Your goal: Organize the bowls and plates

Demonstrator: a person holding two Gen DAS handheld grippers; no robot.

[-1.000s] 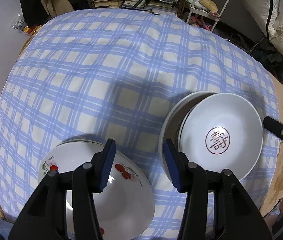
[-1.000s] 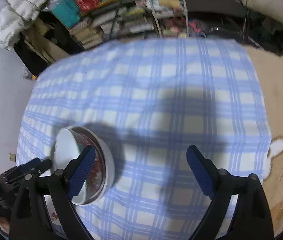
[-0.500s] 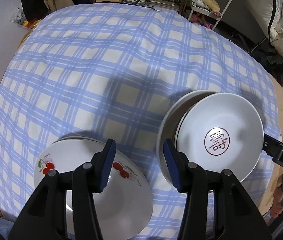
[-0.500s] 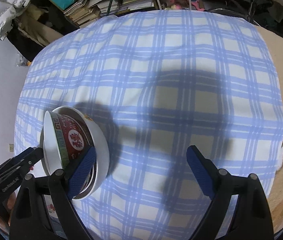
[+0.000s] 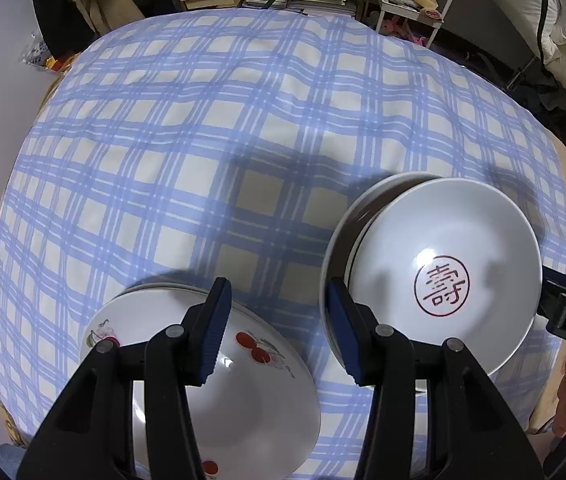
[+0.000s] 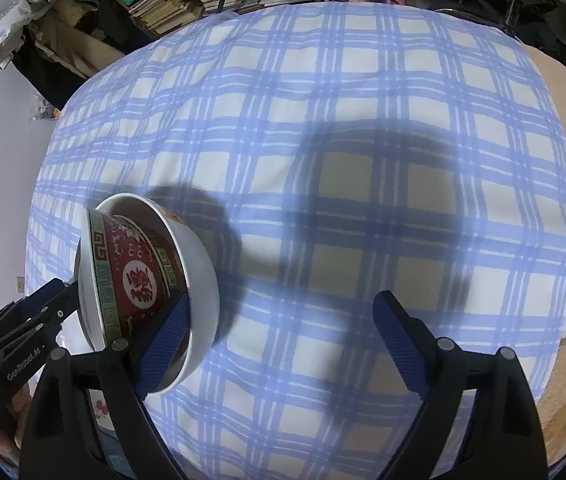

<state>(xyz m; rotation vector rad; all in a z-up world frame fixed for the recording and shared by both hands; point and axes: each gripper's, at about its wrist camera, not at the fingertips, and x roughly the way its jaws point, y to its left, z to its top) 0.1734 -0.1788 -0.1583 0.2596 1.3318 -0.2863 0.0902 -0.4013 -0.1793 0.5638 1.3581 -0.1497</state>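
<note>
Checked cloth bears stacked bowls and plates; both claws gape, gripping nothing.

The worktop was covered by a cloth checked in blue and white. A white plate was painted with red cherries. A white bowl was marked with a red character inside a red ring. The nested bowl was patterned in red with green key-fret bands. Blue pads were borne on black tongs.
</note>
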